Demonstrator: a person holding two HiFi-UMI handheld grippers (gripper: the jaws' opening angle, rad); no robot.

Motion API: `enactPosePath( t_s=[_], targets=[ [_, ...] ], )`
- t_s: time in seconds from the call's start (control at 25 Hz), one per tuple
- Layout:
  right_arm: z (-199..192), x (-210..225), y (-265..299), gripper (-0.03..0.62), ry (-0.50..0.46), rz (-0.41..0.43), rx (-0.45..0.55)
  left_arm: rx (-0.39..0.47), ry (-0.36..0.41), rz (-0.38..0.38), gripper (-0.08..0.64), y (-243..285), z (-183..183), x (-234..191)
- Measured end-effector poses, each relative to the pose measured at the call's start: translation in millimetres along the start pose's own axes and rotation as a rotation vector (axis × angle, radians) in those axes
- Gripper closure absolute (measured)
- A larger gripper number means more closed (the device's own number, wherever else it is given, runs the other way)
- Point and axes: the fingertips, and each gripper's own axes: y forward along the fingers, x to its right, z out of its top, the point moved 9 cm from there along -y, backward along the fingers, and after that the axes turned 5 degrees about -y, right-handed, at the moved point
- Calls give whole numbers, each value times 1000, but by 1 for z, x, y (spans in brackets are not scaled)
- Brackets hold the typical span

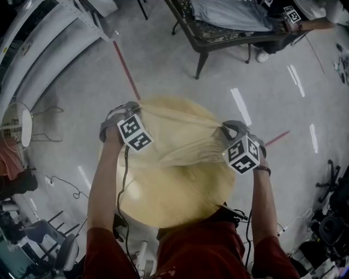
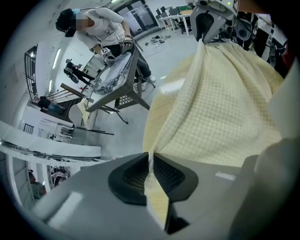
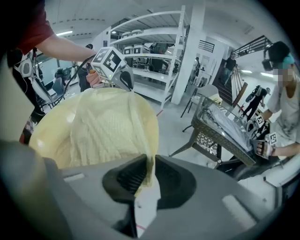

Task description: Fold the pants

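Over a round yellow table, strung between two grippers: pale yellow checked pants, top edge pulled taut, the rest sagging toward the tabletop; contact with it not clear. Pinched at the left end by the left gripper, dark pads nearly together with a thin fold of cloth clamped between. Pinched at the right end by the right gripper, jaws likewise closed on a narrow strip of fabric. Behind both, bare forearms; below, a red shirt. Beyond the table, on grey floor: a red tape line and a dark woven bench with grey cloth on it, another person beside it. Farther off, white shelving.
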Motion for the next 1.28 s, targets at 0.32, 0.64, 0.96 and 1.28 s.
enactPosePath(
  t_s=[0.32,0.64,0.96,1.28],
  targets=[
    [0,3,2,492,18,-59,-1,-10,-17,60,430,12,0,-3],
    [-2,5,-7,479,22,-116,20,6,-60,101,376,-6,0,-9],
    [10,-6,-34,474,14,-170,56,108,-126,151,376,-55,1,-3],
    [22,-40,-76,474,52,-240,176,296,-433,192,376,-112,-1,44]
  ],
)
